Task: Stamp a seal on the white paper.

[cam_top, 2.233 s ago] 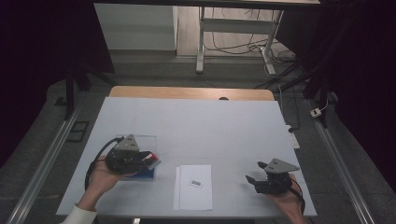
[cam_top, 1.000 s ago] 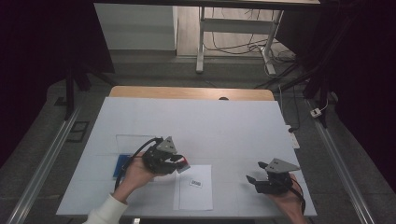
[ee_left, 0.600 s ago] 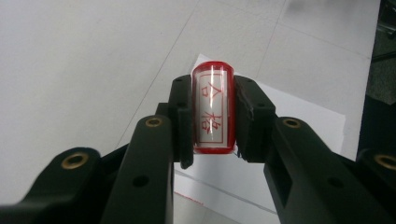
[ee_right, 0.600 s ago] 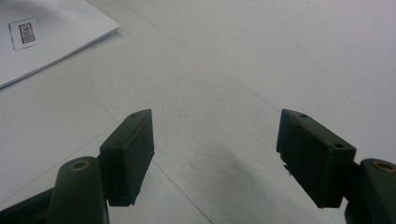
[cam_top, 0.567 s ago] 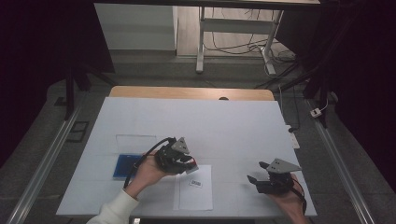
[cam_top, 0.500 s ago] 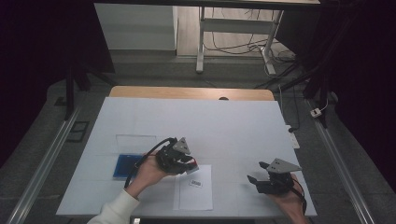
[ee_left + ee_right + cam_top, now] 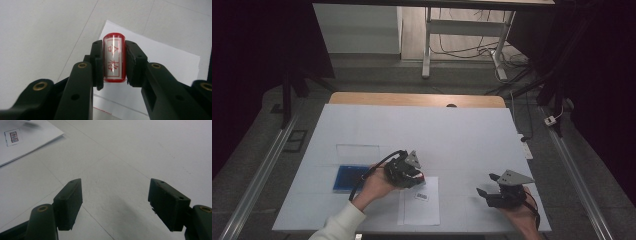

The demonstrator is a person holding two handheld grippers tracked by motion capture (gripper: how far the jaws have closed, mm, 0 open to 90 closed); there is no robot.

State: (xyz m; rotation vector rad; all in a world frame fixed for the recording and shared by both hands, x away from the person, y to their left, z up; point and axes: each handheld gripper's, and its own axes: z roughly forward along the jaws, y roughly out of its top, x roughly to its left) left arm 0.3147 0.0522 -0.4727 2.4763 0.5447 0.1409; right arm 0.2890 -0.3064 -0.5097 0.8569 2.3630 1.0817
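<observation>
— What's the left tool [image 7: 113,82] got?
— A red stamp [image 7: 114,60], clamped between its pads, just over the paper sheet [image 7: 419,201] on the worktop [image 7: 462,135].
— And the right tool [image 7: 115,205]?
— Gaping, holding nothing. I'd bring the stamp down square, beside the printed mark [image 7: 421,196], and press evenly.

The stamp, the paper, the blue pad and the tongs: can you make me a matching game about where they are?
Things:
1. stamp
2. sheet of paper
3. blue pad
4. right tongs

States:
A. open, nothing between them
B. flat on the table, small square mark on it
C. clamped in the left tongs
D. on the table beside the person's left hand

Pairs: 1-C, 2-B, 3-D, 4-A
</observation>
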